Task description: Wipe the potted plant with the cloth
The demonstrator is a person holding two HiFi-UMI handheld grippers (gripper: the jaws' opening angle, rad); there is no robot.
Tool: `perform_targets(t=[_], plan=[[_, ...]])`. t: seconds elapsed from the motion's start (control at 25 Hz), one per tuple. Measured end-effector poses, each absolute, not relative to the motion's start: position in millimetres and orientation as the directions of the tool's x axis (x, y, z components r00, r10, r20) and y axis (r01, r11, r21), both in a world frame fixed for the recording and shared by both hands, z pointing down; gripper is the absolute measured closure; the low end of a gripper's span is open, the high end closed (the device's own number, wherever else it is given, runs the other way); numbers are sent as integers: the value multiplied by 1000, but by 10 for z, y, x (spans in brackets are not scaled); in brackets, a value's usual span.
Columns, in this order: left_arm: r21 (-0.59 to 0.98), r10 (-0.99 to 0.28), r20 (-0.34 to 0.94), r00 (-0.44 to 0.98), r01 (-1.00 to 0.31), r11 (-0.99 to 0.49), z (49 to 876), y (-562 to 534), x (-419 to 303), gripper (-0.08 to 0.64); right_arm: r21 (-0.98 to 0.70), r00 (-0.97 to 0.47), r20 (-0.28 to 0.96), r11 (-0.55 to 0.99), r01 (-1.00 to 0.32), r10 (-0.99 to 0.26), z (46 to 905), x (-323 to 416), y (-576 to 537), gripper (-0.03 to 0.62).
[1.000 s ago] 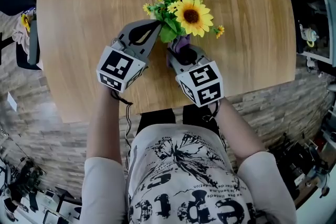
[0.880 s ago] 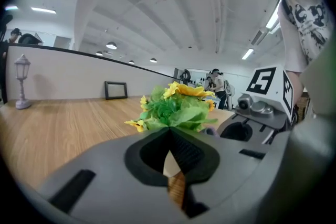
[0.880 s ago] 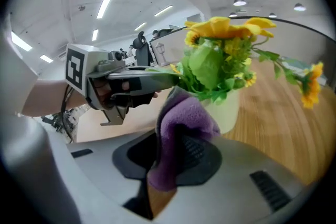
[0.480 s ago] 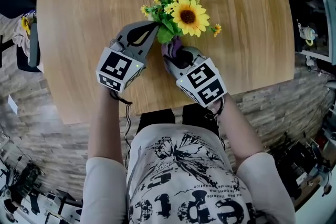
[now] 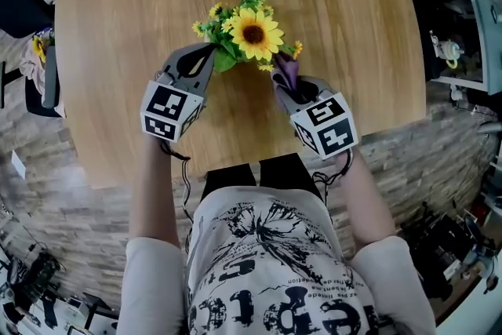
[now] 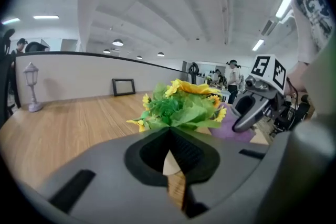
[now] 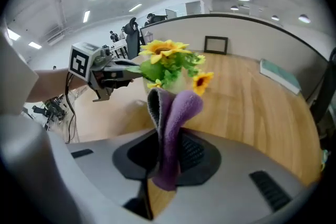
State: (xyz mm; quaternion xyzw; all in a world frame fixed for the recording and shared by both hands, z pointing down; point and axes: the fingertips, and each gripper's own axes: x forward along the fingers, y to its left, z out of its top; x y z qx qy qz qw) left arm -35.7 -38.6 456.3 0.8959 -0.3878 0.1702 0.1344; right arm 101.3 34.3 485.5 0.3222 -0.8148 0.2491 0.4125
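**Cloth clamped in the right claw beside the flowers; left claw shut at the leaves**

The potted plant (image 5: pixel 249 35), a sunflower among small yellow blooms and green leaves, is seen on the wooden table (image 5: pixel 118 59) at 12 o'clock from the person in the head view.

The right gripper (image 5: pixel 285 81) is placed at about 4 o'clock from the plant. Its jaws are closed on a purple cloth (image 7: pixel 169 128), which is pinched between the pads and folded upward past the tips. In the head view the cloth (image 5: pixel 285 68) is found just beside the lowest blooms; contact cannot be confirmed.

The left gripper (image 5: pixel 210 51) is held at 8 o'clock from the plant, its jaws pressed fully together with nothing between them. Its tip is seen at the edge of the green leaves (image 6: pixel 181 107).
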Motion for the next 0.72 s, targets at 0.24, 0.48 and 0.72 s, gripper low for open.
perform_targets(t=[0.24,0.48,0.72], plan=[[151,-652,440,618,-766,-625,4582,-421,-365,557,-92,-414,833,645,-758,-368,4735,1450,-236,511],[185,-696,453,557,-822,-538,4560,-417,-388,557,15,-385,829,706,-709,-405,4602,1612,-996,511],[168,-725,500,475,-874,-456,4602,-447,-373,557,61,-439,815,808,-586,-379,4587,1425,-1693,511]])
